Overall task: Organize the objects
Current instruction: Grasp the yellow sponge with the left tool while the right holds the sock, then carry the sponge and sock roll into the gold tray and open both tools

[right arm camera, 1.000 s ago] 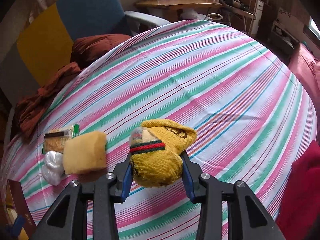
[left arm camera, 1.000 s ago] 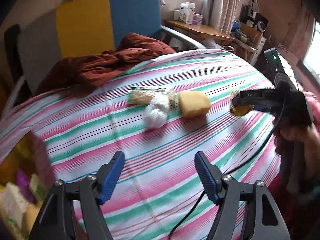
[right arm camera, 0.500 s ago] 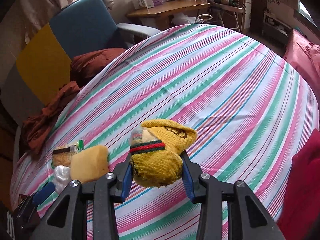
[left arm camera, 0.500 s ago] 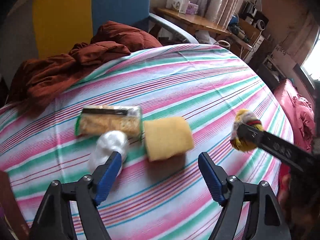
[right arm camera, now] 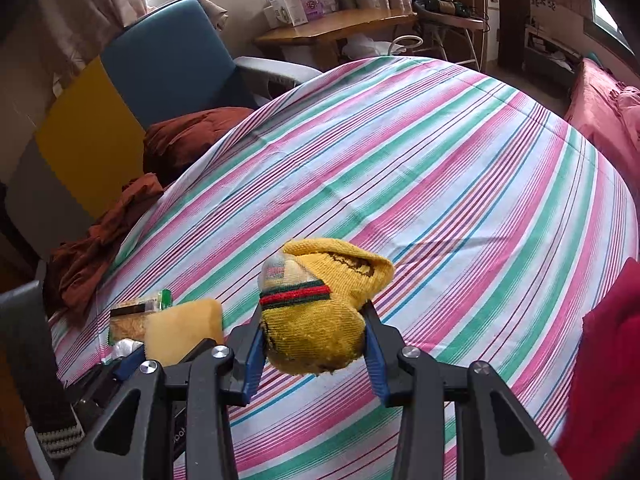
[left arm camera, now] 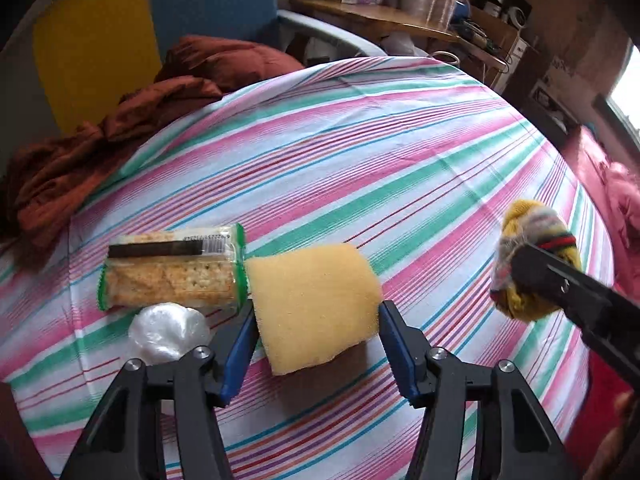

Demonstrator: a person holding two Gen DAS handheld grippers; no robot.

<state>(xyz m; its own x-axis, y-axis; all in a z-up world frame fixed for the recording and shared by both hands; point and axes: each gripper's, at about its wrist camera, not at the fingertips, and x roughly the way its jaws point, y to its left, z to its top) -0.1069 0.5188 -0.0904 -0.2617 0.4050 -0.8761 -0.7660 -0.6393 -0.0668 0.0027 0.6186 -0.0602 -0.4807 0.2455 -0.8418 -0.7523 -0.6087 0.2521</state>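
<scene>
Blue fingers of the left gripper [left arm camera: 316, 340] flank the yellow sponge [left arm camera: 314, 306] on both sides; they have just been closing, and both pads sit right at the sponge's edges, though whether they already press into it is hard to judge, since the near corners of the sponge hide the contact. The sponge lies on the striped surface [left arm camera: 380, 168]. Just beside its left edge lies a cracker packet [left arm camera: 172, 270] in clear wrap with green ends, and in front of that a crumpled clear plastic wad [left arm camera: 168, 330], partly hidden behind the left finger.

Right gripper [right arm camera: 314, 344] fingers are clamped on a yellow sock bundle [right arm camera: 320, 304] with a red-and-green band, held above the stripes; its underside is cut off by the fingers. In the left wrist view the same bundle shows at the right edge, half covered by a black finger.

Farther out, rust-brown cloth [left arm camera: 100, 148] is heaped at the surface's far left edge, against a yellow-and-blue chair [right arm camera: 160, 72]. A red fabric [right arm camera: 604, 360] at the right is cut off.
</scene>
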